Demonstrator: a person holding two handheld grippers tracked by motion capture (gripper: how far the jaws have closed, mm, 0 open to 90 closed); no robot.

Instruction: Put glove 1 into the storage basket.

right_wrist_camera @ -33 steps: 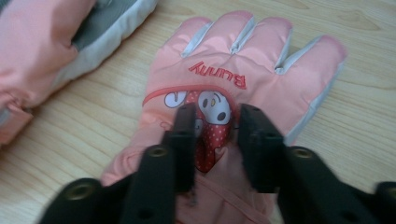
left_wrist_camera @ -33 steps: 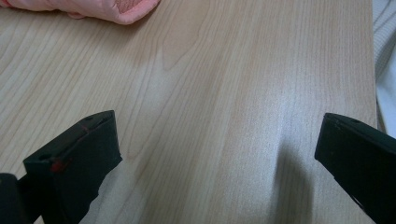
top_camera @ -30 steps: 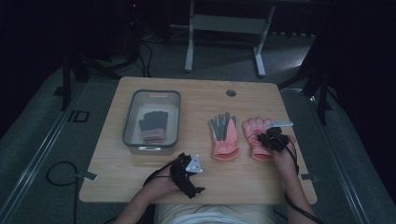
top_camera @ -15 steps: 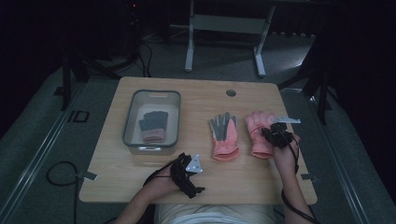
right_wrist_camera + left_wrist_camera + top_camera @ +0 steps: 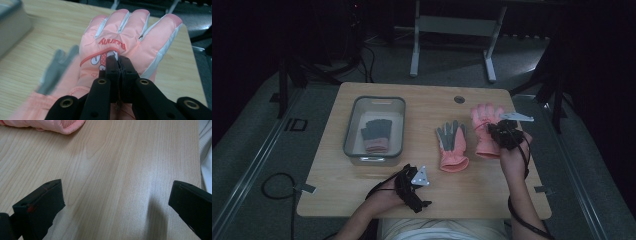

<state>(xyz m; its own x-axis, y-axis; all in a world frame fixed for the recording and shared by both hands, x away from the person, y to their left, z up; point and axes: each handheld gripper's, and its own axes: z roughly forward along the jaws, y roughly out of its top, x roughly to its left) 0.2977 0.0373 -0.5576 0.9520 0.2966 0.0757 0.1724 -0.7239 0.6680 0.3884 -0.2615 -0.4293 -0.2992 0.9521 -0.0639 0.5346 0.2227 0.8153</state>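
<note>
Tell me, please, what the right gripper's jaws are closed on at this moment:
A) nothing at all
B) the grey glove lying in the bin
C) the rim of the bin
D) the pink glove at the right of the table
D: in the right gripper view the right gripper has its jaws pressed together on the back of the pink glove, pinching its fabric, while the bin stands far off at the left of the table.

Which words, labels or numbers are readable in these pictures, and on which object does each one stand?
"Bunny" (best reading; it shows upside down, in red stitched letters): on the back of the pink glove pinched in the right gripper.
Printed lettering just below that word, on the same glove: partly hidden by the jaws, not readable.
Nothing readable on the other gloves, the grey bin or the table.
</note>
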